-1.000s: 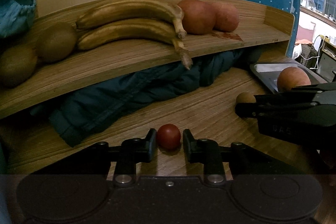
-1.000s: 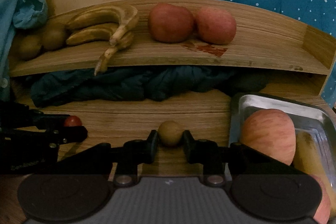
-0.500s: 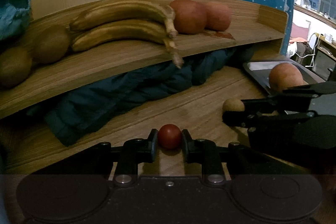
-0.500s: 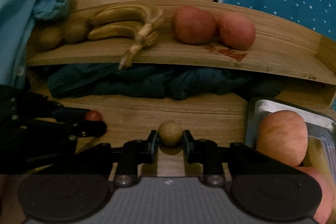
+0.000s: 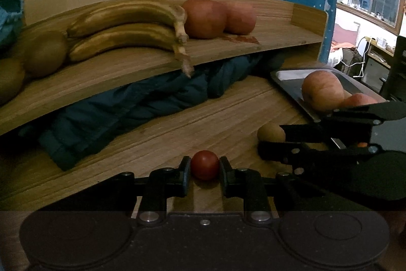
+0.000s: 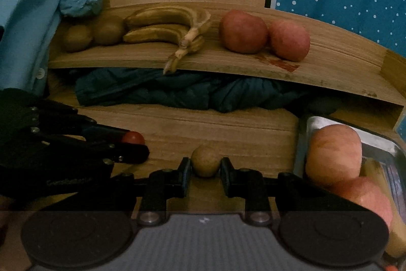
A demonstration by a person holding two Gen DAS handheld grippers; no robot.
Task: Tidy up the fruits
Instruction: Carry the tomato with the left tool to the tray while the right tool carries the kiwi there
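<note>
Left claw (image 5: 205, 166) closes last gap, now pinching tomato (image 5: 205, 164); right claw (image 6: 205, 166) keeps pinching tan fruit (image 6: 205, 161). Both secured; shelf (image 5: 228, 55) next, likely.

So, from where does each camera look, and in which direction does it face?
Left wrist: sits behind the left tool, facing the curved wooden shelf; its fingers grip a small red round fruit; the right tool shows at right.
Right wrist: sits behind the right tool, facing the same shelf; its fingers grip a small tan round fruit; the left tool shows at left.
Shared: shelf, yellow-brown bananas, silver metal tray.
</note>
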